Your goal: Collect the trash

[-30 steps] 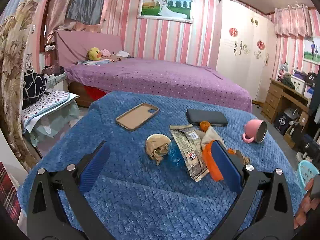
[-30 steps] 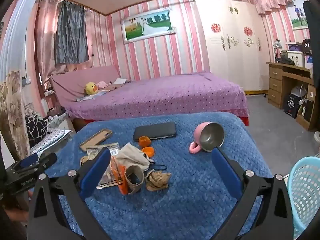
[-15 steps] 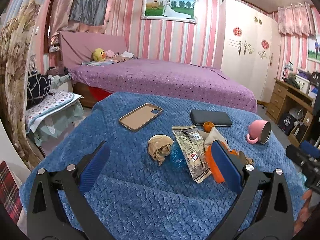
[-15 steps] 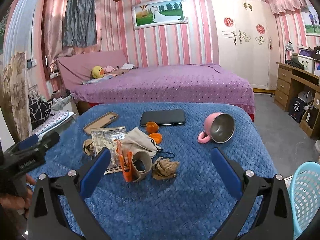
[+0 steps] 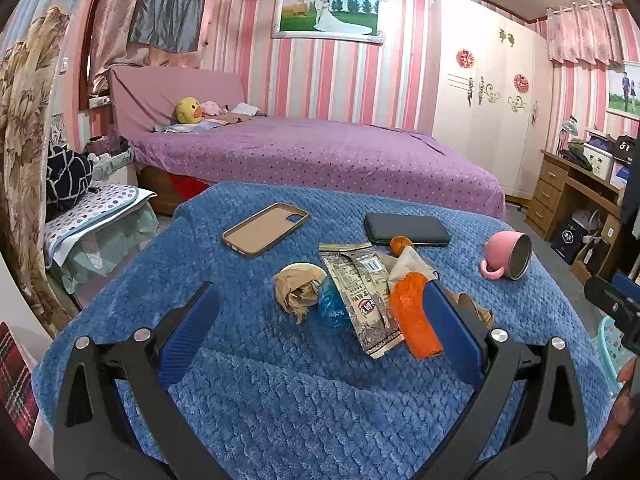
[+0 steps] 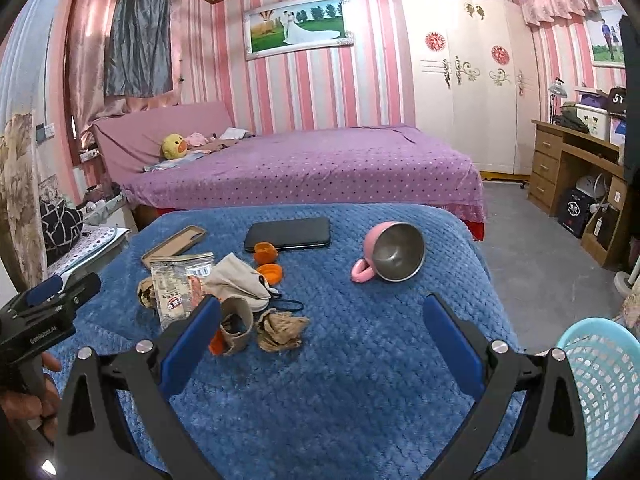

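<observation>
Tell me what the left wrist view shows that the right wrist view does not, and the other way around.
Only the left wrist view shows the blue plastic scrap beside the crumpled brown paper, and the left gripper from behind, open and empty.

Only the right wrist view shows the second crumpled paper wad, the loose orange cap, and the right gripper, open and empty.

Both show the snack wrapper, the black phone, the tan phone case, the pink mug lying on its side, and the light blue basket at the right edge.
</observation>
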Tool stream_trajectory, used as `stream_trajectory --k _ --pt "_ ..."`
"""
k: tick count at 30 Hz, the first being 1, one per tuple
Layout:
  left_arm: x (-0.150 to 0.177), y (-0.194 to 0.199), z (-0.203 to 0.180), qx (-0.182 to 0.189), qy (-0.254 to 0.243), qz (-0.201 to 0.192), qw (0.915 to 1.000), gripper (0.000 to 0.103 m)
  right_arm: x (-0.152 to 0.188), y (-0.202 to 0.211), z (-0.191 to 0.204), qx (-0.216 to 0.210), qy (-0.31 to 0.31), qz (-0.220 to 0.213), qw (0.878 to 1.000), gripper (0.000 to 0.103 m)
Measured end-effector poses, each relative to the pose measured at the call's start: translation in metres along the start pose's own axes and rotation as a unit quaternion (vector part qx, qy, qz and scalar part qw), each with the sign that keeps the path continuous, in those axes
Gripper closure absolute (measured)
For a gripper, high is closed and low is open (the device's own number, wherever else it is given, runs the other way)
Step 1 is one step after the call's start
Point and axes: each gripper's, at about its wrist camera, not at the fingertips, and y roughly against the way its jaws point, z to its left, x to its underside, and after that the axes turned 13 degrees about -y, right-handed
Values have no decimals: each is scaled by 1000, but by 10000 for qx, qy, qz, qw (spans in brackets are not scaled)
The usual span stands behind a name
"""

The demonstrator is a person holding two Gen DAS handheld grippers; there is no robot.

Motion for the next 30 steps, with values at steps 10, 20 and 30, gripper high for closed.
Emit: stream_trajectory --k 10,20,30 --pt "12 1 -1 -185 -174 333 9991 5 1 -9 -1 9 -34 57 10000 4" --pt "-9 9 23 -413 42 -57 9991 5 2 -4 17 -200 206 -18 9996 4" --pt "6 -12 16 7 69 278 9996 5 4 5 20 -188 242 -134 9994 4"
